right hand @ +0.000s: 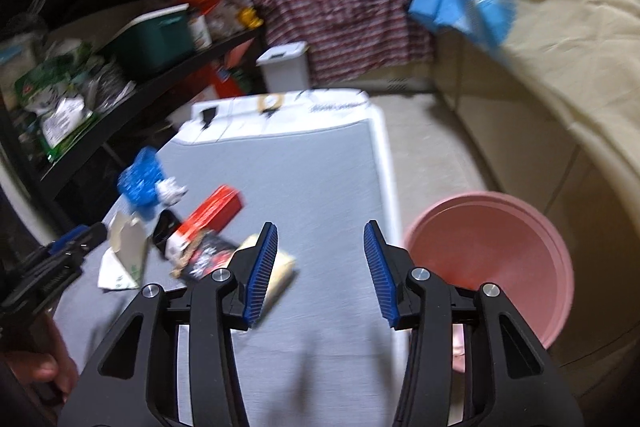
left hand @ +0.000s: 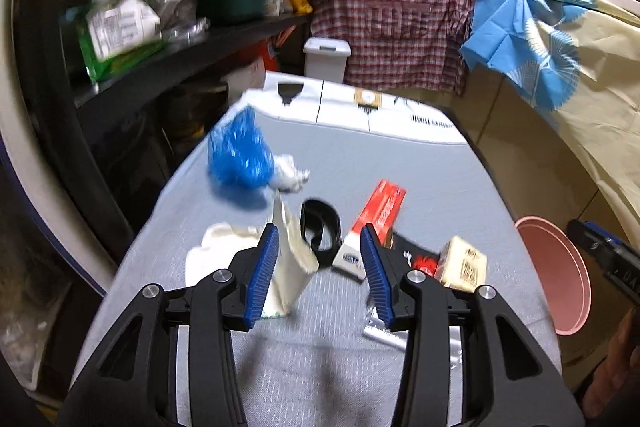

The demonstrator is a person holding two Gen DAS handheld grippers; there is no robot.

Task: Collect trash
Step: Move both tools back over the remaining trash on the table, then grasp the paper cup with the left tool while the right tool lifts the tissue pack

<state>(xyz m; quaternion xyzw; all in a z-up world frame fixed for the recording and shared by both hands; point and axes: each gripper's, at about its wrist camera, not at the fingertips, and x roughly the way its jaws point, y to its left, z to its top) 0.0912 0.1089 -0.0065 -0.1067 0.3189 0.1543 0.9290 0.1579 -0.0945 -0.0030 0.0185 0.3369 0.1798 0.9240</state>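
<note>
While the pink basin (right hand: 490, 267) is standing beside the table at about 3 o'clock of the right wrist view, nothing is showing inside it apart from a pale scrap at its near edge, so by my judgement the collecting is barely starting. The grey-covered table (right hand: 320, 171) is carrying all the trash, bunched toward 9 o'clock in that view. Going downward in size: a blue plastic bag (left hand: 236, 155) is lying at 11 o'clock in the left wrist view, with a white crumpled tissue (left hand: 290, 179) touching it; a red and white carton (left hand: 372, 227) is lying at 1 o'clock; an opened cream carton (left hand: 292, 251) is standing right in front of the left gripper (left hand: 320, 271); a beige packet (left hand: 464, 263) is sitting at 3 o'clock; a black band (left hand: 320, 227) is curling between the cartons. About 6 pieces are waiting. The left gripper's jaws are standing released, grasping nothing. The right gripper (right hand: 320, 275) is likewise hanging empty, jaws apart, over bare cloth just beside the beige packet.
</note>
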